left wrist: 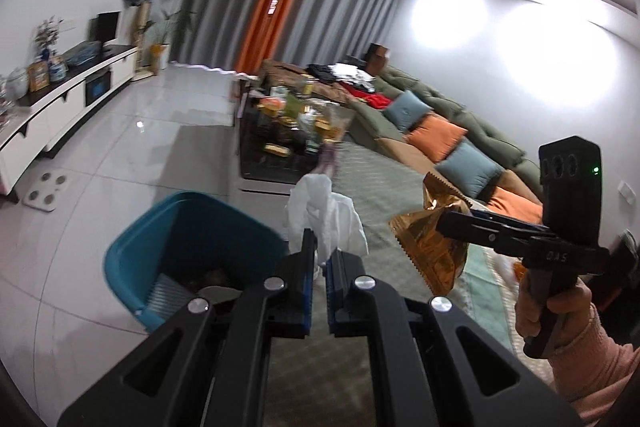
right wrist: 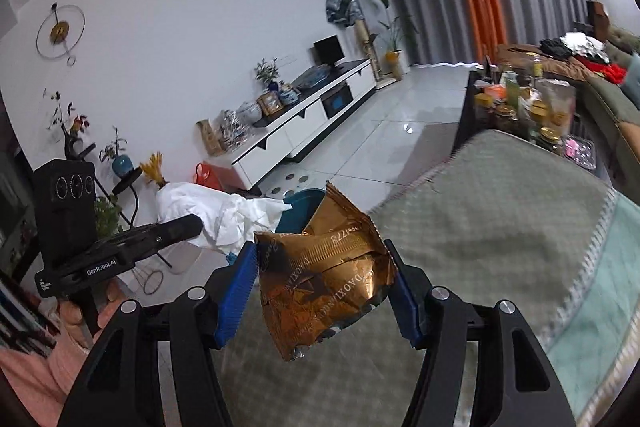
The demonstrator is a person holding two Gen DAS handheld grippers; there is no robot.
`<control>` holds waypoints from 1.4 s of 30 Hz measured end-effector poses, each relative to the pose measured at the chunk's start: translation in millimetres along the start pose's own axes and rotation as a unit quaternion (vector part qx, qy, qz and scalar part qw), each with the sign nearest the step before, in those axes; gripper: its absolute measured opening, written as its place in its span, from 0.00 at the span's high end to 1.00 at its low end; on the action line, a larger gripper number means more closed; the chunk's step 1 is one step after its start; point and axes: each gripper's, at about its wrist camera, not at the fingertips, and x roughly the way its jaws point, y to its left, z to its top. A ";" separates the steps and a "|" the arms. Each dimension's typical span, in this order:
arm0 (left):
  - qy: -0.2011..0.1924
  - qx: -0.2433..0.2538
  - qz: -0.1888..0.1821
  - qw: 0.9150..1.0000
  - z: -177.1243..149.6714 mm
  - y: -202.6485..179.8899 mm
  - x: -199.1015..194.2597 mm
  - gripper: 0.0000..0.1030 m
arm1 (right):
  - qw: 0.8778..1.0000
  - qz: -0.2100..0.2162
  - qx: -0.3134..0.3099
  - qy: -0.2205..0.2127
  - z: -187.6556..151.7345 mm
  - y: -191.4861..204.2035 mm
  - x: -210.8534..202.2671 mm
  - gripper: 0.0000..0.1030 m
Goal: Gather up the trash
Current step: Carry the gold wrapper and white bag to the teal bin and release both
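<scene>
My left gripper (left wrist: pixel 321 251) is shut on a crumpled white tissue (left wrist: pixel 326 217), held in the air just right of a teal trash bin (left wrist: pixel 168 227) on the tiled floor. The bin holds some dark scraps. My right gripper (right wrist: pixel 324 267) is shut on a crinkled gold snack wrapper (right wrist: pixel 324 279), held above the rug. In the left wrist view the right gripper (left wrist: pixel 444 223) with the wrapper (left wrist: pixel 436 243) hangs to the right of the tissue. In the right wrist view the left gripper (right wrist: pixel 192 225) with the tissue (right wrist: pixel 224 215) is at the left, and the bin's rim (right wrist: pixel 304 199) shows behind the wrapper.
A grey-green rug (right wrist: pixel 500 247) lies beside the bin. A dark coffee table (left wrist: pixel 288 131) crowded with jars and packets stands beyond. A green sofa (left wrist: pixel 440 123) with cushions runs along the right wall. A white TV cabinet (left wrist: pixel 64 95) and a bathroom scale (left wrist: pixel 44 191) sit left.
</scene>
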 end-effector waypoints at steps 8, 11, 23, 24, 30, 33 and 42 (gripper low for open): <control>0.007 -0.027 0.031 0.999 1.4 37.7 8.3 0.94 | 1.000 0.000 -0.013 0.027 16.1 14.9 50.6 0.39; 0.013 -0.038 0.038 0.998 -0.4 49.0 14.3 0.93 | 0.999 -0.003 -0.013 0.040 20.0 17.9 69.1 0.39; 0.039 -0.074 0.069 0.994 -11.2 86.3 43.6 0.94 | 0.996 -0.013 -0.005 0.093 25.2 21.0 135.6 0.36; 0.042 -0.079 0.071 0.993 -12.0 90.3 47.1 0.94 | 0.995 -0.016 -0.003 0.098 25.2 21.1 140.4 0.36; 0.054 -0.098 0.085 0.990 -16.6 106.2 59.4 0.89 | 0.994 -0.023 0.003 0.108 27.0 23.4 157.0 0.26; 0.058 -0.108 0.092 0.988 -18.8 114.3 65.6 0.78 | 0.994 -0.020 0.012 0.110 27.0 23.3 157.9 0.23; 0.040 -0.105 0.084 0.990 -20.6 103.5 54.4 0.70 | 0.997 0.004 0.014 0.076 21.4 20.6 109.8 0.23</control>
